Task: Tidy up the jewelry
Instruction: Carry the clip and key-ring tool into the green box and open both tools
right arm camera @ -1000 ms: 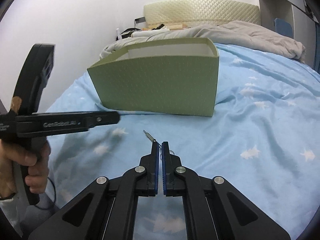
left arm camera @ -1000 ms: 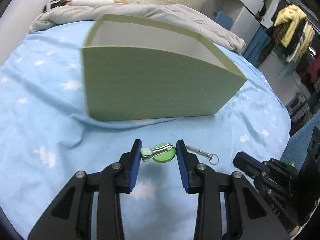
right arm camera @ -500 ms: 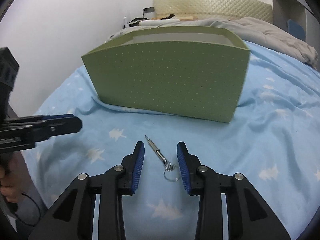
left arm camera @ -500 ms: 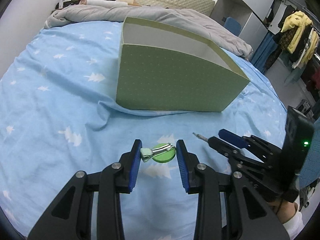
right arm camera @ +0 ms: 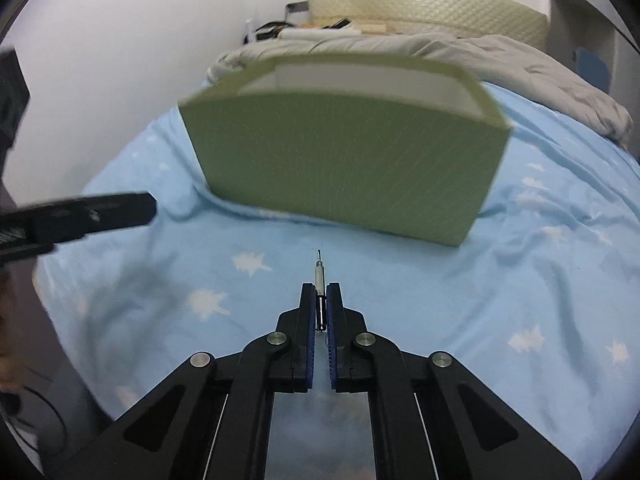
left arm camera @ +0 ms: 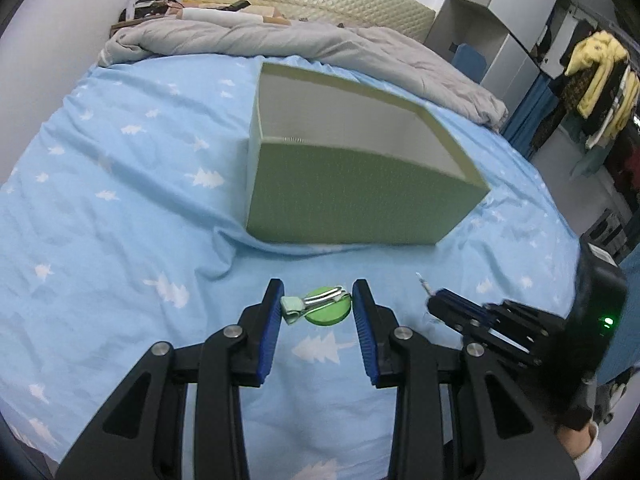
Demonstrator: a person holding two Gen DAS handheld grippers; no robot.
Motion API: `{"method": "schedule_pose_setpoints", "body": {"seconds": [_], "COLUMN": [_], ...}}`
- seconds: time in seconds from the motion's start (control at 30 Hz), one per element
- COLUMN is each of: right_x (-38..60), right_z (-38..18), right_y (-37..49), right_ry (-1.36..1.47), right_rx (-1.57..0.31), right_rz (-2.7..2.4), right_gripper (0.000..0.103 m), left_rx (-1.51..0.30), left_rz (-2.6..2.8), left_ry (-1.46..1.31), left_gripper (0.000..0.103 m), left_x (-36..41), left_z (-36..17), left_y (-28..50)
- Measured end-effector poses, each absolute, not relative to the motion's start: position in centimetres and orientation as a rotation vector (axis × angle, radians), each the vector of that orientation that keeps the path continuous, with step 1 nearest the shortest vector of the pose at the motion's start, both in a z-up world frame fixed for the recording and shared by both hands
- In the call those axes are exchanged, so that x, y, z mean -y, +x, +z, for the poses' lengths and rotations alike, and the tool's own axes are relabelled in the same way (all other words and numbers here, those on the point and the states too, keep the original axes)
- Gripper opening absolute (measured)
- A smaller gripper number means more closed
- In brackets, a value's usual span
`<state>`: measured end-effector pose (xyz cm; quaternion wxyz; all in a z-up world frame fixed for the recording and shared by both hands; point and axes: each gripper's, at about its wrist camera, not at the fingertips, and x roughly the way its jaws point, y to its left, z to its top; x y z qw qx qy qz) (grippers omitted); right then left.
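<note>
A green open-topped box (left arm camera: 360, 196) stands on the blue bed sheet; it also shows in the right wrist view (right arm camera: 344, 164). My left gripper (left arm camera: 318, 300) is open, its jaws on either side of a green round hair clip with a silver clasp (left arm camera: 320, 307) lying on the sheet. My right gripper (right arm camera: 320, 300) is shut on a thin silver metal pendant stick (right arm camera: 319, 274), whose tip points toward the box. In the left wrist view the right gripper (left arm camera: 436, 304) is at the right, with the stick's tip (left arm camera: 423, 282) poking out.
A grey duvet (left arm camera: 304, 40) is bunched at the head of the bed behind the box. Clothes (left arm camera: 600, 80) hang at the far right beside cabinets. The left gripper's body (right arm camera: 76, 216) reaches in from the left in the right wrist view.
My right gripper opened around the silver stick, then shut on it. The left gripper stays open around the hair clip while its view rose and pulled back.
</note>
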<state>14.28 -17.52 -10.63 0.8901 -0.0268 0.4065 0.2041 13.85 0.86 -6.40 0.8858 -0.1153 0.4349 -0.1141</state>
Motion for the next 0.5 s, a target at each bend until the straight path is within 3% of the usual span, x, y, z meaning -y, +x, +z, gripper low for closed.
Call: {"method": "schedule_pose_setpoints", "body": {"seconds": [0.33,0.5], "right_x": [18.8,18.3], "right_z": [-2.0,-1.1], "right_y": [16.4,19.6], "right_ry": [0.047,0.038], "right_rx": [-0.747,-0.752], "right_rz": [0.379,0.373], "right_gripper": [0.003,0.003], "left_rx": [-0.825,-0.848], "left_rz": [-0.234,-0.232], "left_ry": [-0.216,-0.22], "left_gripper": [0.036,0.036], "left_x": [-1.1,-1.3], "left_z": [-0.4,0.1], "left_y": [16.6,20.0]}}
